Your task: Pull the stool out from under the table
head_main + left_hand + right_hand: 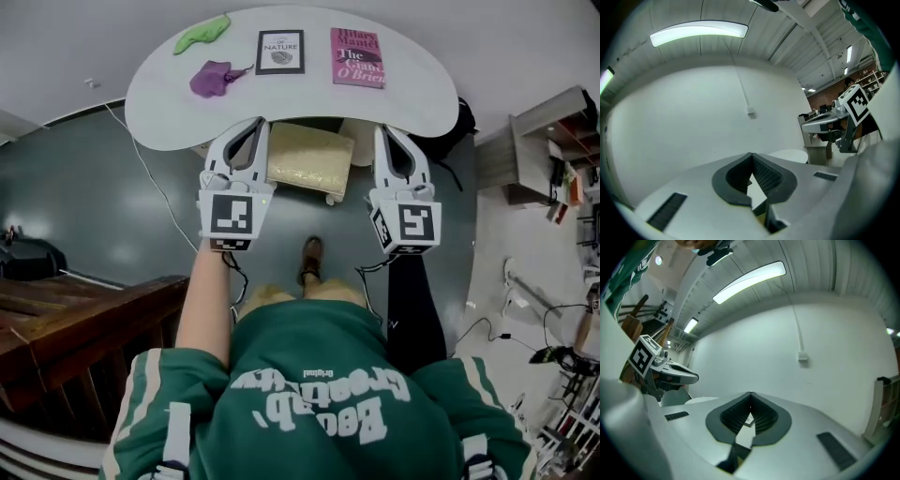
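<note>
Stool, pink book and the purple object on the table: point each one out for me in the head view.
stool (309,161), head view, middle of its tan seat cushion.
pink book (357,57), head view, middle of its front cover.
purple object (214,78), head view, middle of its body.

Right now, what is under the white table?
A stool with a tan cushion sits under the table, its near part poking out. The table covers its far end, and whatever else is beneath can't be seen.
</note>
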Demonstrator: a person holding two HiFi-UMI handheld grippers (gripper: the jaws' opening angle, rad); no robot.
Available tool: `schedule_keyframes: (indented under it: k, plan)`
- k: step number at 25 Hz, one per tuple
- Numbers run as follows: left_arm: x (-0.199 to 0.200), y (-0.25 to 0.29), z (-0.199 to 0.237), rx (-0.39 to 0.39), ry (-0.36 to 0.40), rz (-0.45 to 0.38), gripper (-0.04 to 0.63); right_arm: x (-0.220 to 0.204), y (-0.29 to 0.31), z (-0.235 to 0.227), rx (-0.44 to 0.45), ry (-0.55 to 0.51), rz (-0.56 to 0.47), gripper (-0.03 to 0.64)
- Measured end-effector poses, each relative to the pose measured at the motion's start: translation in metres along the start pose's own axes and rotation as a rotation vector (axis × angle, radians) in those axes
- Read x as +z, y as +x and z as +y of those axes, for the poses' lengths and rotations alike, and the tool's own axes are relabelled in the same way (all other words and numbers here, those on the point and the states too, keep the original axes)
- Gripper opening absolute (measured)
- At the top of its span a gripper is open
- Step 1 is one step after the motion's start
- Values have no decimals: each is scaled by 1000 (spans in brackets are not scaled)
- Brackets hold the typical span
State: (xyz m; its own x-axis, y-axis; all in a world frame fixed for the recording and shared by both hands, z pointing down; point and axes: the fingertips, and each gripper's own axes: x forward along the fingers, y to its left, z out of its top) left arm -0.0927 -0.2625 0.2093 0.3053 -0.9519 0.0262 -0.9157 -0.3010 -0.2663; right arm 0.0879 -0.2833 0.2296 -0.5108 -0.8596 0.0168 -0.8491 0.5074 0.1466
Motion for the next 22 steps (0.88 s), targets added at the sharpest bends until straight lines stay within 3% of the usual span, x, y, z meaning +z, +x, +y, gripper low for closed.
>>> schedule_keyframes:
  k: [5,10,22]
  plan:
    - [-15,36,-1,0,3,28,15,-18,31,-14,50,10,17,8]
    - [-31,59,-6,-16,-4,47,15,-48,43,-27,46,40,53,8]
    - [-97,76,8,-30,-38,99,15,-117,56,-14,53,82,142,8]
